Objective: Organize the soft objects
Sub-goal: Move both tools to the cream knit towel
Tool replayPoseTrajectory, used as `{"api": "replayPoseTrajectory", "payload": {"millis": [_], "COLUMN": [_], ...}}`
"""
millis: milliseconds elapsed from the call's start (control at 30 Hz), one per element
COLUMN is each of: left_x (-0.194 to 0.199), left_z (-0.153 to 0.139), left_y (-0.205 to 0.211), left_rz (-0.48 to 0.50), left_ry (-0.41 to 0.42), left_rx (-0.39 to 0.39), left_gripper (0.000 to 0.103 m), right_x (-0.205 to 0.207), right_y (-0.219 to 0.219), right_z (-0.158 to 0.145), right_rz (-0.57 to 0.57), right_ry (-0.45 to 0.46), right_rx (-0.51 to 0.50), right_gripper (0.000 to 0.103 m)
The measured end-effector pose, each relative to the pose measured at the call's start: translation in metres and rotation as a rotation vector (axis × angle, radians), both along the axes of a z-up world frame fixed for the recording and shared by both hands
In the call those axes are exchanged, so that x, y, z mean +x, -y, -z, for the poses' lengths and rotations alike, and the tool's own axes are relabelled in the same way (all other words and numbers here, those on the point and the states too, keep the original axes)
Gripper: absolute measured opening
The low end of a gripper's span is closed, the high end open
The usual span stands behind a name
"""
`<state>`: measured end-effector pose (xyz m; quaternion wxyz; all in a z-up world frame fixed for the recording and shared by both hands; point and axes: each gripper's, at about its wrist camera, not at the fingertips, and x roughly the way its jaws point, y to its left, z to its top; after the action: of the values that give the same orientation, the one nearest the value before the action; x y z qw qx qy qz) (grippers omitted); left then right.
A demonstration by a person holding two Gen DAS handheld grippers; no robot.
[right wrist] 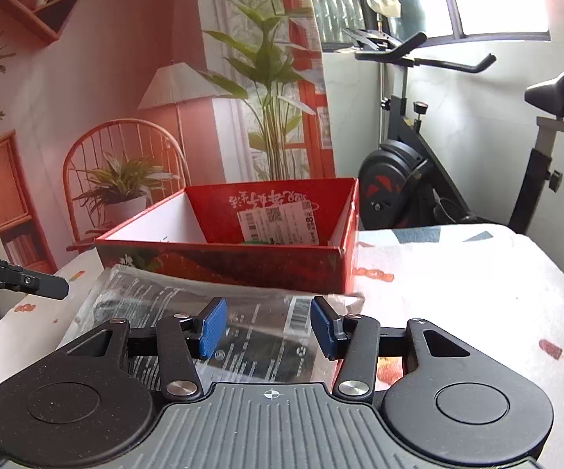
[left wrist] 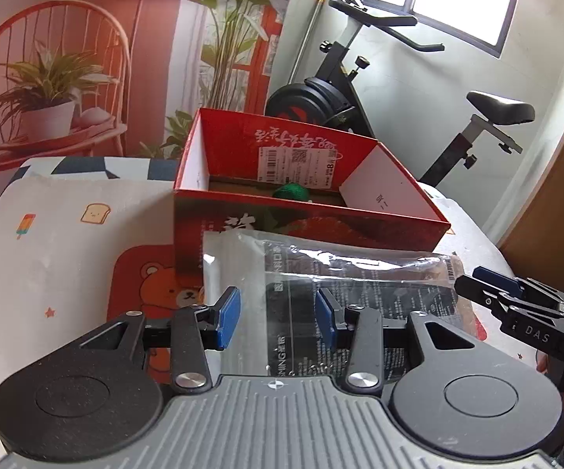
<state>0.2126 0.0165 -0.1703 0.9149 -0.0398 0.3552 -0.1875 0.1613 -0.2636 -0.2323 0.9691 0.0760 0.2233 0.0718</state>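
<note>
Both grippers, left [left wrist: 278,316] and right [right wrist: 268,326], hang spread and empty over the clear plastic packet [left wrist: 321,273]. Packet lies flat on the printed cloth [left wrist: 47,234], long axis left-right, just before the red box [left wrist: 301,211]. Box wall blocks a straight push; lift needed. Green soft item [left wrist: 292,190] already inside.

Both wrist views sit low and close over the table, each looking forward along its own fingers toward the red box [left wrist: 309,211]. The left view faces the box from its near left, the right view from its near right; both share the clear packet [right wrist: 219,312] just before the box.
</note>
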Motion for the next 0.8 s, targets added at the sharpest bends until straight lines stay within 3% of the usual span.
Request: {"api": "replayPoseTrajectory", "payload": {"millis": [367,800], "left_x": [-0.019,-0.064], "left_z": [0.025,0.064], "left_y": [-0.021,-0.024], "left_rz": [-0.032,-0.054], "left_ry": [-0.047,-0.136], "left_rx": [0.021,-0.048], "left_gripper": [0.044,0.045], "right_x": [-0.036,-0.071], "right_y": [0.001,-0.002], "right_z": [0.027,0.035], "right_rz": [0.044,0.055], "right_ry": [-0.079,-0.101], "right_rx": [0.043,0.051], "right_gripper": [0.045,0.045]}}
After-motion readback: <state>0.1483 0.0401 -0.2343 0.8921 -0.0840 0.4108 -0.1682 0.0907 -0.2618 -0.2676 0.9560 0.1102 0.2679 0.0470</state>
